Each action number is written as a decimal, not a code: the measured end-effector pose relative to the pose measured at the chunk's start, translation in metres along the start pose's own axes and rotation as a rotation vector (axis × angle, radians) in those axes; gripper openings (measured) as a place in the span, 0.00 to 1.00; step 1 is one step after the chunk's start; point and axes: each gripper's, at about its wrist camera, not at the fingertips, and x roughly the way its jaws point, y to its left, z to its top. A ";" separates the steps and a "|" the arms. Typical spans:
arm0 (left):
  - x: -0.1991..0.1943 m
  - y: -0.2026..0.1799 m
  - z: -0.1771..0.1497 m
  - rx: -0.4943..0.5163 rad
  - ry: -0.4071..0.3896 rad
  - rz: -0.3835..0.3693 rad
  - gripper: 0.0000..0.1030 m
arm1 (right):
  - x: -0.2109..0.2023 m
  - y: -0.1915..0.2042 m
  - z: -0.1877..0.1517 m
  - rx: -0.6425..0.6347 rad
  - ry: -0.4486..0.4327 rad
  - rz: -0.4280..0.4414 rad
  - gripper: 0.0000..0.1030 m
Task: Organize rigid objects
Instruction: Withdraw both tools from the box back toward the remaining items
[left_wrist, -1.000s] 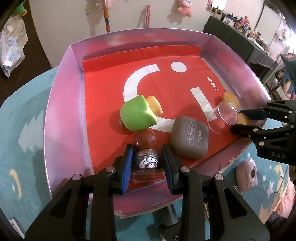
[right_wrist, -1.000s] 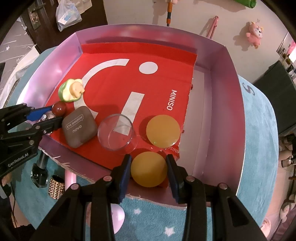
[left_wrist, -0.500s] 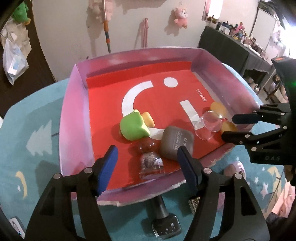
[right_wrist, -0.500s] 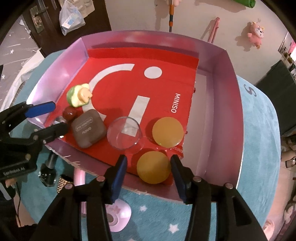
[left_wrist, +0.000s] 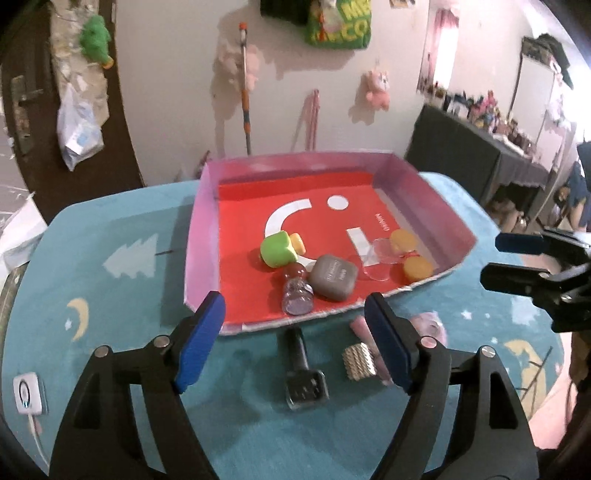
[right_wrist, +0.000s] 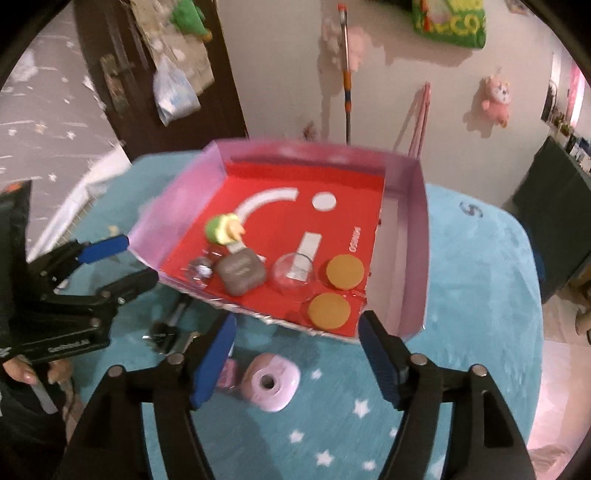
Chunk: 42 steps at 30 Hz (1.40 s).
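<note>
A pink tray (left_wrist: 201, 229) with a red liner holds a green toy (left_wrist: 277, 253), a glitter bottle (left_wrist: 297, 299) lying flat, a grey eye-shadow case (left_wrist: 332, 277), a clear dome (left_wrist: 376, 254) and two yellow discs (left_wrist: 417, 266). My left gripper (left_wrist: 292, 297) hangs above the tray's near edge, its jaws opening with nothing between them. My right gripper (right_wrist: 298, 319) hovers over the near yellow disc (right_wrist: 328, 310), its jaws opening too and empty. Each gripper appears in the other's view: the right gripper (left_wrist: 493, 258) and the left gripper (right_wrist: 138, 258).
On the teal rug in front of the tray lie a black-handled tool (left_wrist: 303, 369), a silver studded cylinder (left_wrist: 359, 361) and a pink round device (right_wrist: 271, 382). A white box with a cable (left_wrist: 27, 395) sits at the rug's left edge. A hand (right_wrist: 22, 371) holds the left gripper.
The left gripper let go of the glitter bottle and the right let go of the yellow disc. Both opened wide and drew back and up from the tray.
</note>
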 end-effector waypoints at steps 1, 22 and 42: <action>-0.008 -0.002 -0.003 -0.004 -0.016 0.002 0.75 | -0.011 0.003 -0.008 0.004 -0.028 0.008 0.75; -0.028 -0.023 -0.098 -0.029 -0.098 0.035 0.86 | -0.046 0.017 -0.120 0.047 -0.245 -0.095 1.00; 0.010 -0.017 -0.116 -0.048 -0.075 0.011 0.86 | 0.018 -0.001 -0.142 0.125 -0.198 -0.178 1.00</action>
